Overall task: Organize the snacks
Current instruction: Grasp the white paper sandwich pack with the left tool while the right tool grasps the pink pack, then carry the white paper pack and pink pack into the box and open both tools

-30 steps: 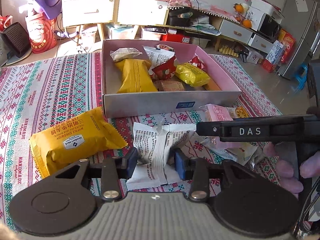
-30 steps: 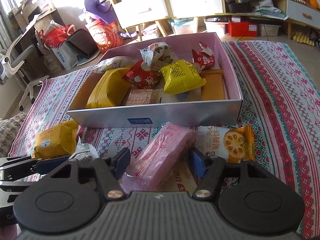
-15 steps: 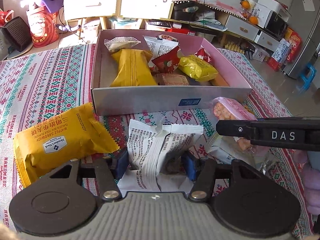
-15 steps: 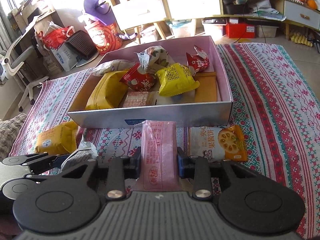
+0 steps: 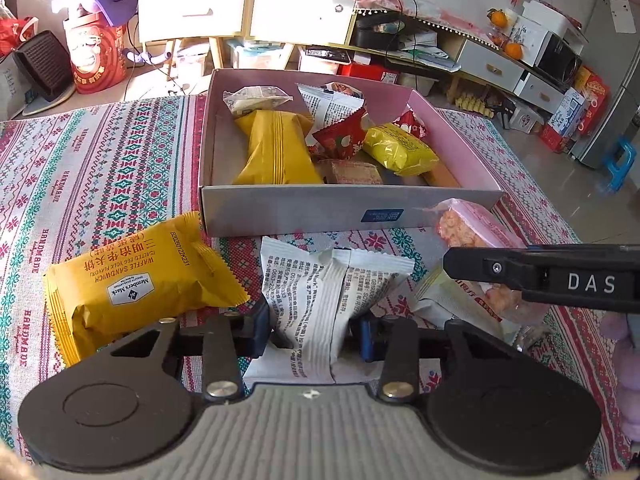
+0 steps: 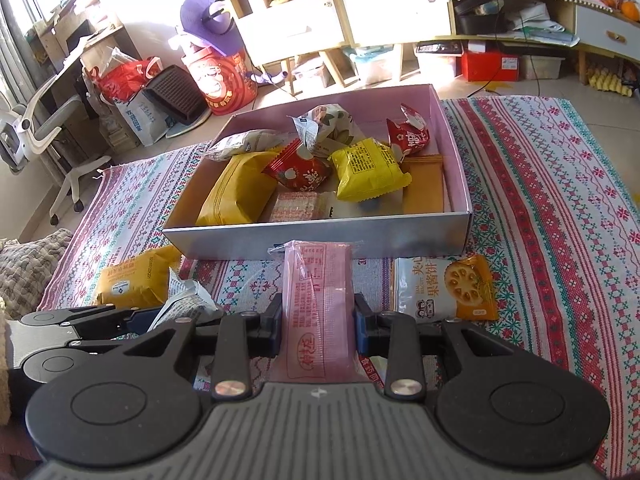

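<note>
A white printed snack packet (image 5: 324, 284) stands between the pads of my left gripper (image 5: 313, 332). Its jaws are closing and pinch the packet's sides. My right gripper (image 6: 318, 328) is shut on a long pink packet (image 6: 318, 280), held lengthwise towards the box and raised off the cloth. That pink packet (image 5: 468, 224) also shows in the left wrist view beside the right gripper's finger (image 5: 540, 276). The open cardboard box (image 5: 304, 210) sits just beyond both grippers with several snacks inside. The same box (image 6: 240, 242) fills the middle of the right wrist view.
A yellow waffle sandwich pack (image 5: 132, 280) lies on the patterned cloth left of my left gripper. A biscuit packet (image 6: 444, 288) lies right of my right gripper, near the box's front corner. Shelves, drawers and floor clutter stand beyond the table.
The right jaws closed on the pink packet, which now points straight ahead off the cloth. The left jaws widened around the white packet, then narrowed onto it.
</note>
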